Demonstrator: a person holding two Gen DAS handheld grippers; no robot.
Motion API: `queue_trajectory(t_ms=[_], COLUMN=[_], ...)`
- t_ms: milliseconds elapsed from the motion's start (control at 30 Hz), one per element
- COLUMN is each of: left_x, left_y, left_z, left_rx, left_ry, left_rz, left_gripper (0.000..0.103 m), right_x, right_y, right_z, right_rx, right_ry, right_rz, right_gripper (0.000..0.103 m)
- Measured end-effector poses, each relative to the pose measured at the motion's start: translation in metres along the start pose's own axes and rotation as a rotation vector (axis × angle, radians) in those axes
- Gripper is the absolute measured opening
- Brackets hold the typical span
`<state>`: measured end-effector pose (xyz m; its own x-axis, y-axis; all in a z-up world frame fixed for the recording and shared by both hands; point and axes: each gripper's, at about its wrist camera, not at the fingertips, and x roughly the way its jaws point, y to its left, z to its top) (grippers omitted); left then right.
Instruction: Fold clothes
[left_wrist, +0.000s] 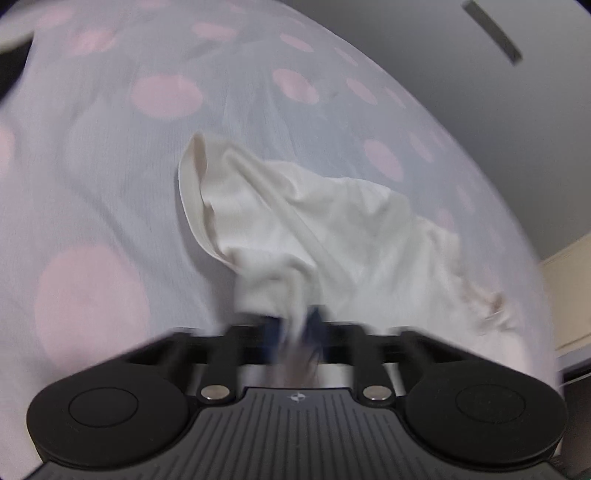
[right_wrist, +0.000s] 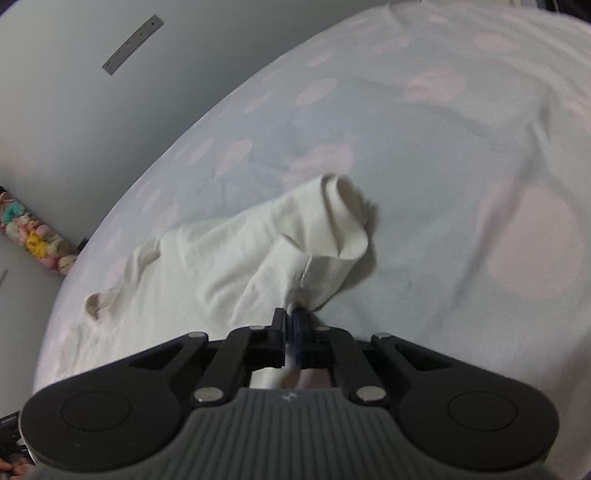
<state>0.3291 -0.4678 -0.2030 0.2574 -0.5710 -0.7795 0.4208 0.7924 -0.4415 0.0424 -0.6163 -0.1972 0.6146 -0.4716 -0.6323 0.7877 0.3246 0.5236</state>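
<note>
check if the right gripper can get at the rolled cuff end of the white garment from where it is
Probably not now: the right gripper is shut on the white garment nearer in; the cuff end lies uncovered beyond.

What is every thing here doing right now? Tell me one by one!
White garment: crumpled, unfolded, lying on the sheet.
Left gripper: shut on the white garment's cloth.
Right gripper: shut on the white garment's cloth.
Polka-dot sheet: spread out, a bit wrinkled.
</note>
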Motion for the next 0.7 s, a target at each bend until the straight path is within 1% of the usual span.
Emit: queue_trajectory(t_ms=[67, 100, 133, 167, 200, 233, 300, 333, 367, 400, 433, 500, 533, 600, 667, 700], left_x=[0.000, 0.002, 0.005, 0.009, 0.010, 0.008, 0.004, -0.003, -0.009, -0.014, -0.019, -0.029, -0.032, -0.033, -0.029, -0.024], left_y=[-0.006, -0.008, -0.008, -0.008, -0.009, -0.009, -0.008, -0.004, 0.000, 0.006, 0.011, 0.021, 0.024, 0.030, 0.036, 0.038], left_z=[0.007, 0.011, 0.013, 0.015, 0.016, 0.018, 0.022, 0.025, 0.029, 0.032, 0.035, 0.042, 0.043, 0.045, 0.047, 0.049], left_rx=[0.044, 0.049, 0.045, 0.044, 0.054, 0.059, 0.066, 0.051, 0.037, 0.031, 0.024, 0.011, 0.011, -0.006, -0.042, -0.065], left_ry=[-0.026, -0.027, -0.013, 0.001, 0.008, 0.000, -0.018, -0.045, -0.069, -0.078, -0.087, -0.106, -0.115, -0.118, -0.111, -0.111], left_rz=[0.044, 0.075, 0.090, 0.104, 0.120, 0.132, 0.158, 0.175, 0.190, 0.193, 0.196, 0.202, 0.203, 0.184, 0.159, 0.161], left_gripper=[0.003, 0.003, 0.003, 0.003, 0.006, 0.007, 0.023, 0.026, 0.034, 0.043, 0.046, 0.046, 0.047, 0.054, 0.055, 0.055], right_x=[0.000, 0.000, 0.002, 0.005, 0.007, 0.009, 0.007, 0.006, 0.004, 0.001, -0.002, -0.010, -0.013, -0.020, -0.024, -0.025], right_y=[0.003, 0.004, 0.005, 0.005, 0.005, 0.004, 0.002, 0.001, 0.001, 0.000, 0.000, 0.002, 0.005, 0.013, 0.020, 0.024], right_z=[0.004, 0.006, 0.007, 0.007, 0.007, 0.007, 0.007, 0.007, 0.008, 0.008, 0.008, 0.008, 0.007, 0.006, 0.005, 0.004], right_rx=[-0.036, -0.053, -0.068, -0.080, -0.088, -0.093, -0.098, -0.098, -0.091, -0.077, -0.070, -0.077, -0.090, -0.135, -0.161, -0.171], right_ry=[-0.029, -0.037, -0.037, -0.026, -0.011, -0.004, -0.005, -0.007, -0.012, -0.019, -0.035, -0.086, -0.116, -0.170, -0.206, -0.220], right_rz=[-0.023, -0.030, -0.035, -0.037, -0.041, -0.044, -0.050, -0.053, -0.056, -0.057, -0.072, -0.131, -0.161, -0.194, -0.198, -0.193], right_gripper=[0.004, 0.004, 0.004, 0.004, 0.005, 0.005, 0.005, 0.007, 0.009, 0.014, 0.019, 0.028, 0.029, 0.028, 0.029, 0.029])
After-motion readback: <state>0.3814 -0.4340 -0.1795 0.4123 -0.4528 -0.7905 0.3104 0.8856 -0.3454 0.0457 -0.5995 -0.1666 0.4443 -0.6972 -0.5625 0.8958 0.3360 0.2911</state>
